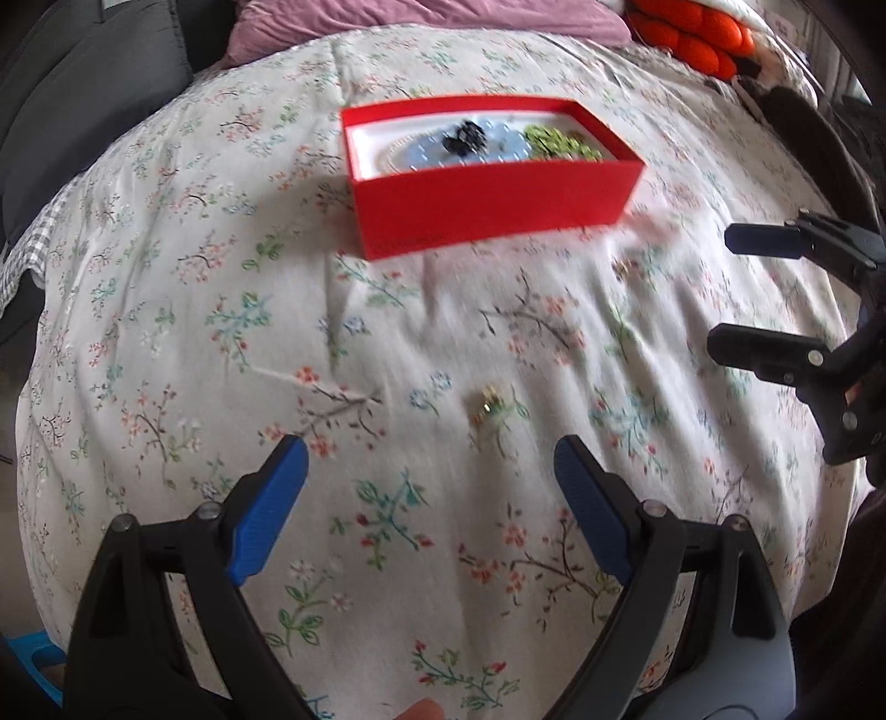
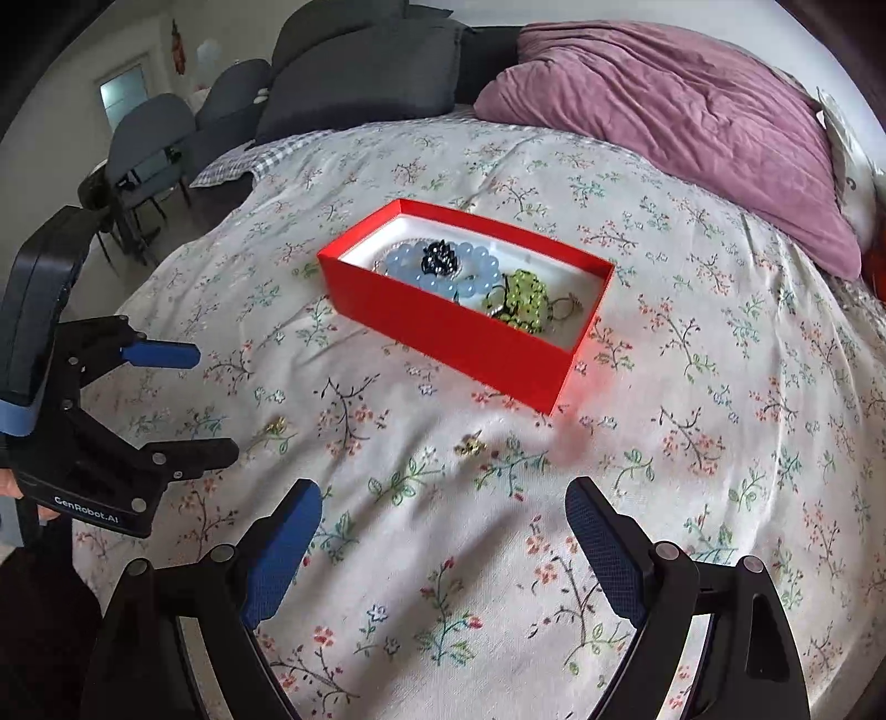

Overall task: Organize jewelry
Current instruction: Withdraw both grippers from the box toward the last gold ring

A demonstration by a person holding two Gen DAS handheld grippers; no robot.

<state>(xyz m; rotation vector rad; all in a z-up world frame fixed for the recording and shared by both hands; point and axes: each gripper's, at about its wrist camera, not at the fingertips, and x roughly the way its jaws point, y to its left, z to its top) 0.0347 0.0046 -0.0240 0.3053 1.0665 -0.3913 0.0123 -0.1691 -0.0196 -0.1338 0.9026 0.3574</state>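
A red box (image 1: 487, 207) (image 2: 454, 332) sits on the floral bedspread. It holds a pale blue bead bracelet (image 2: 470, 271), a black piece (image 2: 440, 257) and a green bead bracelet (image 2: 520, 296). A small gold piece (image 1: 487, 407) (image 2: 469, 445) lies on the cover just ahead of both grippers. Another gold piece (image 2: 275, 425) lies further left in the right wrist view. My left gripper (image 1: 432, 459) is open and empty, as also seen in the right wrist view (image 2: 213, 396). My right gripper (image 2: 443, 509) is open and empty, as also seen in the left wrist view (image 1: 720, 288).
A purple pillow (image 2: 681, 122) lies at the head of the bed. Dark grey cushions (image 2: 360, 72) and grey chairs (image 2: 149, 149) stand beyond the bed's far edge. An orange knitted item (image 1: 692, 33) lies at the back right.
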